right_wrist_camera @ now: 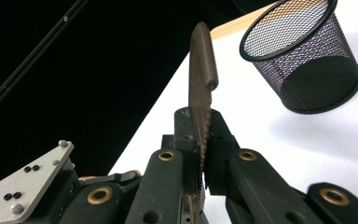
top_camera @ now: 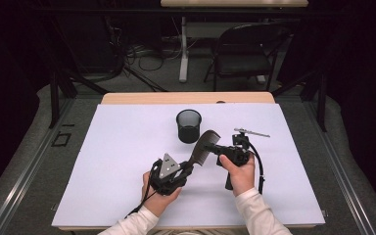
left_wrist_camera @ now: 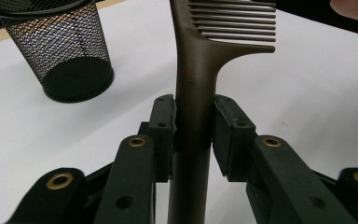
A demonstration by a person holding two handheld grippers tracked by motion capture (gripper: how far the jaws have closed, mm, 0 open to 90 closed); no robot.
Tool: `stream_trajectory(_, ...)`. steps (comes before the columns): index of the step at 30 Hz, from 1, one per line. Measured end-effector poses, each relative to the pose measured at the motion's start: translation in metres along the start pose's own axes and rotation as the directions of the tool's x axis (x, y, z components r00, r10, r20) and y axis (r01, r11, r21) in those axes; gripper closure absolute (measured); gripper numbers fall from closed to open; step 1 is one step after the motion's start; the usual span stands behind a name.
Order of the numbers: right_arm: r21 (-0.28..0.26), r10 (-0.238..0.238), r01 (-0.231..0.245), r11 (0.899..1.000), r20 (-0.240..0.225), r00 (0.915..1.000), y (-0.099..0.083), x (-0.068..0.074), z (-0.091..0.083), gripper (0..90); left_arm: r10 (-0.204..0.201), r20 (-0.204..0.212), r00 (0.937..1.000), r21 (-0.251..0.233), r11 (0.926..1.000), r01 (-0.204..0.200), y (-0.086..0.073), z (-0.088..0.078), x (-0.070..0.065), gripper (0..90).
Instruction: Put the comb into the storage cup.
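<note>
Both hand-held grippers are clamped on the comb (top_camera: 201,148), left (top_camera: 186,169) on its handle, right (top_camera: 217,150) on the teeth, keeping it steady above the counter (top_camera: 127,161) just short of the cup (top_camera: 189,126), probably for dropping in.

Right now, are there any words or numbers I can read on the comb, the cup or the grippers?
There are none to read. The brown comb has no writing on its handle or teeth. The black mesh cup has no label. The grey plate on the left tool shows just small screw holes, no letters. The white table cover is blank too.
</note>
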State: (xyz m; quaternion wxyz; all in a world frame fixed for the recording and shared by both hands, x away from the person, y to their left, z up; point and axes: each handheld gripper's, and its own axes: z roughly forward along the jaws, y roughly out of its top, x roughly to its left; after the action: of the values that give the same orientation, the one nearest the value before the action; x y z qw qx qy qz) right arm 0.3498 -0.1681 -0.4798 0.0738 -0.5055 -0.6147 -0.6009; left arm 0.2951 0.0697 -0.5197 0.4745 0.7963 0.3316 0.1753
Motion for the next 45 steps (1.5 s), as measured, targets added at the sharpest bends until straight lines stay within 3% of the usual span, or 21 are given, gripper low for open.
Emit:
stream_trajectory(8,0.004,0.010,-0.010,1.000,-0.008,0.9999,0.000,-0.001,0.000,86.5,-0.004,0.002,1.0000,-0.003,1.0000,0.004,0.000,0.000,0.001,65.9)
stream_trajectory(21,-0.014,0.014,-0.014,1.000,-0.001,0.9999,0.001,-0.003,-0.002,86.5,-0.034,0.003,0.9994,-0.024,0.9991,0.034,0.001,0.000,0.004,46.1)
stream_trajectory(29,-0.023,0.013,-0.013,1.000,0.009,0.9999,0.001,-0.005,-0.003,86.5,-0.039,0.003,0.9993,-0.030,0.9988,0.039,0.001,0.000,0.007,39.3)
stream_trajectory(45,-0.055,0.019,-0.018,0.998,0.032,0.9993,0.005,-0.012,-0.009,86.5,-0.033,0.028,0.9991,-0.067,0.9971,0.035,0.006,-0.002,0.012,34.8)
